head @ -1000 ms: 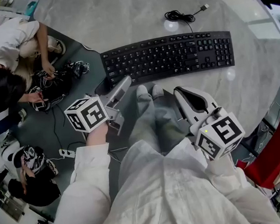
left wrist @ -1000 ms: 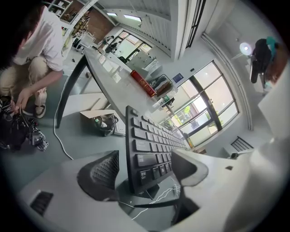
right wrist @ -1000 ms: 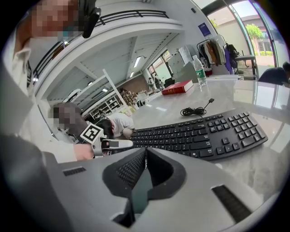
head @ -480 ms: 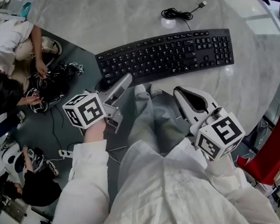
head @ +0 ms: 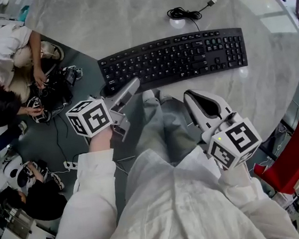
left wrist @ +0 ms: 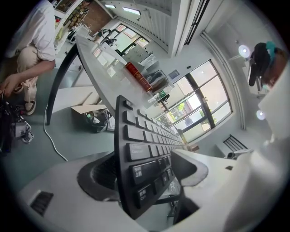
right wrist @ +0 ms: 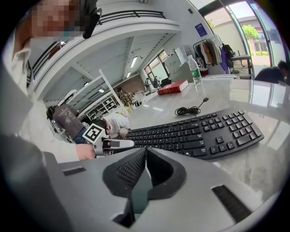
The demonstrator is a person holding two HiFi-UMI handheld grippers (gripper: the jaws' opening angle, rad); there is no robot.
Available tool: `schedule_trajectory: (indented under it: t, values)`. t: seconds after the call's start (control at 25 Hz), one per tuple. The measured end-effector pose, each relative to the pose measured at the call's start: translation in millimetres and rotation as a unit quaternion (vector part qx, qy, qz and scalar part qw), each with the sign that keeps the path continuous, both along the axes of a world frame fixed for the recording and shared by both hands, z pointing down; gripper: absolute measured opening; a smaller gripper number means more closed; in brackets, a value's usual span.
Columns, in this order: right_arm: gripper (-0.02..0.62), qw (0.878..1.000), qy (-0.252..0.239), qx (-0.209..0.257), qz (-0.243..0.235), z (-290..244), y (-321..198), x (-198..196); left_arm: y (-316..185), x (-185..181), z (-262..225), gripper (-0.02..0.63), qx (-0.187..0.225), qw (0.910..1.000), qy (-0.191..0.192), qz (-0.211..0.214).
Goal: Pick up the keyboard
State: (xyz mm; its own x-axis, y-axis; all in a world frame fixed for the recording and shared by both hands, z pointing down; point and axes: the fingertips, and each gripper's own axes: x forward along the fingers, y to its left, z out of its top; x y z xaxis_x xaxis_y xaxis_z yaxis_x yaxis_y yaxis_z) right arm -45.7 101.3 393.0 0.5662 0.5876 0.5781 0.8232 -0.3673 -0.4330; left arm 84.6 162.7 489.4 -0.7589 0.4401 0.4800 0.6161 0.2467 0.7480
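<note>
Gripping: my left gripper (head: 133, 84) has the near left corner of the keyboard (head: 175, 60) between its jaws. In the left gripper view, one ribbed pad lies under the board and the other sits on the keys. I read that as clamped on the corner.
Right gripper: my right gripper (head: 188, 95) has its jaws together with nothing between them. It hangs at the keyboard's 6 o'clock, off the table edge and above my legs (head: 161, 125), clear of the board.
Keyboard place: it lies flat on the table (head: 127, 17) at my 12 o'clock, long side across. Its left corner reaches the table's curved edge, at about 8 o'clock of the board.
Cable: the cable (head: 183, 13) is coiled on the table at the keyboard's 12 o'clock, plug end lying loose.
Just changed: over the last second the keyboard has slid slightly toward 10 o'clock in the head view. The cable and the table marks have slid with it, so I take that as my head shifting, not the board. Neither gripper has moved much against the keyboard.
Meaning for the task: the hold looks set, but the lift has not begun and no end of the board is off the table.
Watch for: I hold one corner of a long board, so the far end may droop or swing as it comes up. The cable will trail behind it.
</note>
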Motion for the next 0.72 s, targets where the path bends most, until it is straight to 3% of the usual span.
schedule_trajectory:
  t: [0.44,0.56,0.72]
  values:
    - [0.034,1.0,0.002,0.001,0.001,1.1,-3.0,-1.1,-5.0,-4.8,0.7,0.343,0.013,0.9998,-0.015,-0.003]
    - [0.034,1.0,0.004,-0.001,0.001,2.0,-3.3,-0.9,-5.0,-4.3,-0.3,0.294,0.018,0.9996,-0.021,-0.01]
    - [0.034,1.0,0.006,-0.001,0.0,2.6,-4.4,0.1,-5.5,-3.2,0.2,0.278,0.021,0.9994,-0.025,-0.012]
